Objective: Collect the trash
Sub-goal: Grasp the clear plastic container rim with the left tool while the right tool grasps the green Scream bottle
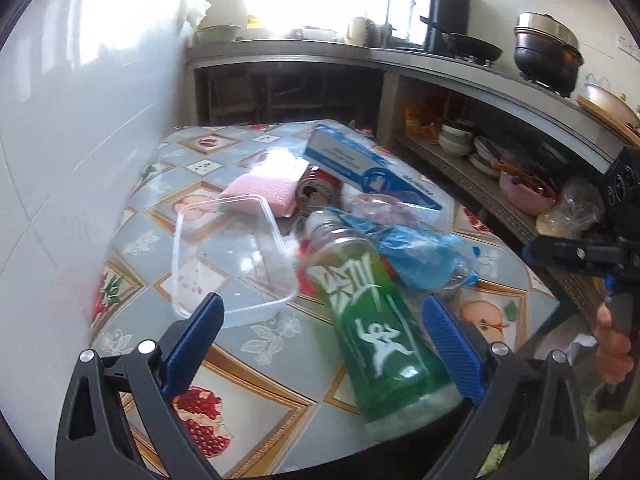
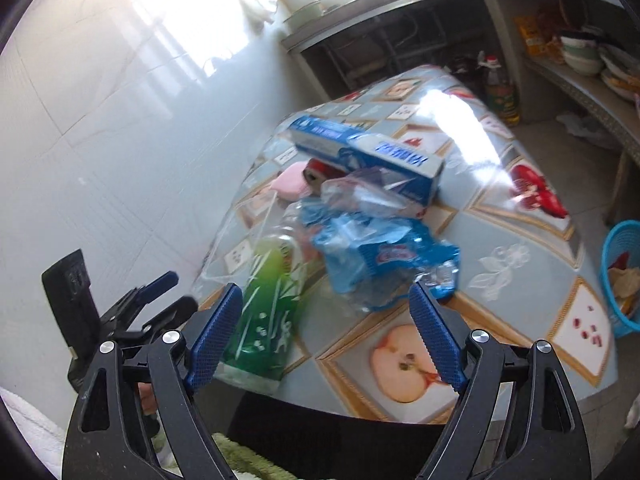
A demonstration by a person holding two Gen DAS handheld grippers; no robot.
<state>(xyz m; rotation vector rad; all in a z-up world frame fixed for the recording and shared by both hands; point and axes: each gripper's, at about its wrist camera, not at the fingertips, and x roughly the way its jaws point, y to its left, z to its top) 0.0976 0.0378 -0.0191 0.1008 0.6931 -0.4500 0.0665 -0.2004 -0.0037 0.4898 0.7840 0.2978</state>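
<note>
Trash sits piled on the fruit-patterned tablecloth [image 2: 520,256] beside the white tiled wall: a green-labelled clear plastic bottle [image 1: 372,320] on its side at the near edge, a crumpled blue plastic wrapper [image 2: 380,260] just beside it, a clear plastic food tub [image 1: 232,256], and a blue-and-white cardboard box [image 2: 360,156] further back. Left gripper [image 1: 320,344] is spread wide, the bottle lying between its fingers, ungripped. Right gripper [image 2: 324,332] hangs wide too, holding nothing. A blue plastic basket [image 2: 624,276] stands off the table's right edge.
</note>
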